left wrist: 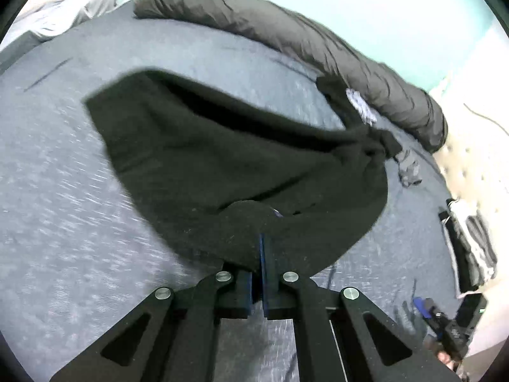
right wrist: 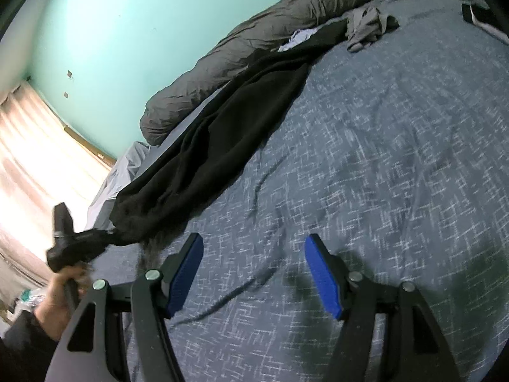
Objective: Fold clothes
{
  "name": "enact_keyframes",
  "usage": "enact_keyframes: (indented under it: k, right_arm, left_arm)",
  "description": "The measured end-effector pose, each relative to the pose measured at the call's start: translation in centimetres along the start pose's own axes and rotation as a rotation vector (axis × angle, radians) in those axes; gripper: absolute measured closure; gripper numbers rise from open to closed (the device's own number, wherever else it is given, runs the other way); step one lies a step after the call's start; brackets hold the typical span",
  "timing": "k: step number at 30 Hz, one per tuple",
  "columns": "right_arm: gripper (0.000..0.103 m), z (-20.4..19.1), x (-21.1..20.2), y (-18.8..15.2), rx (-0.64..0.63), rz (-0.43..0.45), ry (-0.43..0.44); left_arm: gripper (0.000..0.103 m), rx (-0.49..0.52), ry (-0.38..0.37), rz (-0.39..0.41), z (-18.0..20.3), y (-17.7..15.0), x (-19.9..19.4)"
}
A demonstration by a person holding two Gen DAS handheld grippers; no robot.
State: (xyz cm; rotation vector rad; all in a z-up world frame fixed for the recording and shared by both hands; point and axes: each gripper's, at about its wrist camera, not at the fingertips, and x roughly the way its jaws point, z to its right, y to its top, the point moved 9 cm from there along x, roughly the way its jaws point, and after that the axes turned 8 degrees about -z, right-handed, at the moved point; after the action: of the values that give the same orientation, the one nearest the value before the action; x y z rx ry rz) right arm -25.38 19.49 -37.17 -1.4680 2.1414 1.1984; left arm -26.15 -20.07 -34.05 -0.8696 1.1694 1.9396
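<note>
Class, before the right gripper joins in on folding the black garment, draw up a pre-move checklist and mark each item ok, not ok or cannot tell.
1. Left gripper shut on the black garment: ok, fabric is pinched between its pads.
2. Right gripper open and empty: ok.
3. Bedspread bare beneath the right gripper: ok.
4. Garment spread flat: not ok, it trails bunched from the left gripper toward the rolled grey duvet.
5. Garment clear of other laundry: not ok, its far end lies by a small grey garment.
6. Which edge is pinched: cannot tell.
</note>
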Motion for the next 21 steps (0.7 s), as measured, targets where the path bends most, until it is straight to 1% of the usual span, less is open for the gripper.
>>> enact_keyframes:
  k: [5,8,11,15,18,21]
  right_arm:
    - [0.036,0.4,-0.7,-0.6,-0.011,0.015,-0.046]
    - [0.036,0.1,-1.8,-1.0,-0.034,0.024,-0.071]
    - [0.036,-0.5,-3.6,-1.6,-0.043,0.043,-0.088]
    - [0.036,-1.3,-6.5,-2.1,-0.015,0.083,-0.092]
    - [0.036,-2.0,-7.8,-2.3,-0.013,0.077,-0.092]
    - [0.036,-2.4,-8.5,-2.3,-0.021,0.054,-0.099]
  left_arm:
    - [0.100,0.035,0.023,0.059,-0.8,1.1,-6.4]
    - [0.101,0.046,0.038,0.093,-1.2,1.9,-9.5]
    - [0.101,0.040,0.044,0.118,-2.5,1.9,-12.4]
    - [0.101,0.035,0.062,0.150,-4.5,1.5,-16.0]
    - [0.101,-0.008,0.080,0.167,-7.3,1.2,-17.9]
    - [0.101,-0.024,0.102,0.159,-9.6,0.3,-18.3]
